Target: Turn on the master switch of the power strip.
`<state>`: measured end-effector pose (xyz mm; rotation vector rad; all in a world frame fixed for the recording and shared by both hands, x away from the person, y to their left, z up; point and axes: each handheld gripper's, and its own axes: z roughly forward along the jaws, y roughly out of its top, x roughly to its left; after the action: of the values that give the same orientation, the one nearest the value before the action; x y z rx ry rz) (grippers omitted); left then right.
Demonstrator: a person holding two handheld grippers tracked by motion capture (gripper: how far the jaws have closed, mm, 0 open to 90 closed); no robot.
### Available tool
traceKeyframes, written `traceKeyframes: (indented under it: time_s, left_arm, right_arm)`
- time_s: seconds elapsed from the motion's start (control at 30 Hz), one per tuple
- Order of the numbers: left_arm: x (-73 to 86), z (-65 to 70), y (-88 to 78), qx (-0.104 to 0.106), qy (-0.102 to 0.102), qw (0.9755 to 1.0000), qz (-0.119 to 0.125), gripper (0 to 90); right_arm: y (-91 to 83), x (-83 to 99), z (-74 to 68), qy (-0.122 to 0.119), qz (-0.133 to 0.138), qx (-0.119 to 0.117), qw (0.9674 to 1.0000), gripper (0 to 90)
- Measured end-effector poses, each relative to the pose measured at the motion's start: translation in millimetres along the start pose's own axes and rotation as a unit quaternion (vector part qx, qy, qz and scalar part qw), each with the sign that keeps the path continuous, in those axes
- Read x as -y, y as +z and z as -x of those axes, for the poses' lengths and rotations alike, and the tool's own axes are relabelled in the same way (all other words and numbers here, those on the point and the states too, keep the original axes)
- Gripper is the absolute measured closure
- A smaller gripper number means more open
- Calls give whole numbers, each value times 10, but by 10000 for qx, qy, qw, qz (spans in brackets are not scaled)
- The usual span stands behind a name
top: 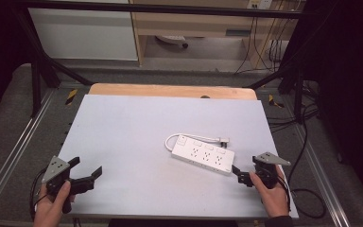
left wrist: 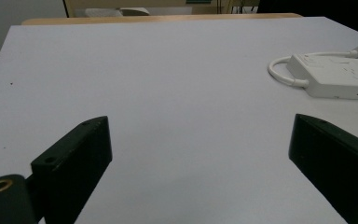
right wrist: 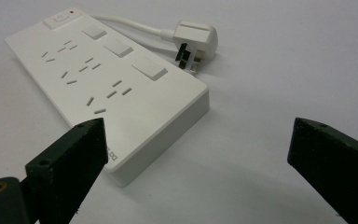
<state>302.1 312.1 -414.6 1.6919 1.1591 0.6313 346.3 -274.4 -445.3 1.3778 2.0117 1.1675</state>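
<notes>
White power strip [top: 203, 157] is lying on the desk [top: 137, 137]; the right gripper [top: 241, 175], fingers released, is nearing its end, needing to straddle it. The left gripper [top: 86, 173] is waiting, released.

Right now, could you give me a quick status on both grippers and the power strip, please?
Left gripper open, off to the side. Right gripper open, at near end of white power strip, not touching. Strip flat on table, plug beside it. Nothing in the way.
</notes>
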Motion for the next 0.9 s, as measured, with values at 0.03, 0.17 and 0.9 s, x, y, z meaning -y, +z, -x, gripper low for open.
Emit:
traceKeyframes:
  time_s: [0.03,0.17,0.9]
  left_arm:
    - [0,2,-3,5,4,10000,2,59]
    - [-1,5,-7,7,8,10000,16,58]
    - [-1,14,4,90,32,10000,7,58]
  right_arm:
    - [0,-2,-4,-5,27,-3,10000,53]
    - [-12,-13,-1,-34,87,2,10000,52]
    - [-130,-219,-20,247,591,-48,9979,29]
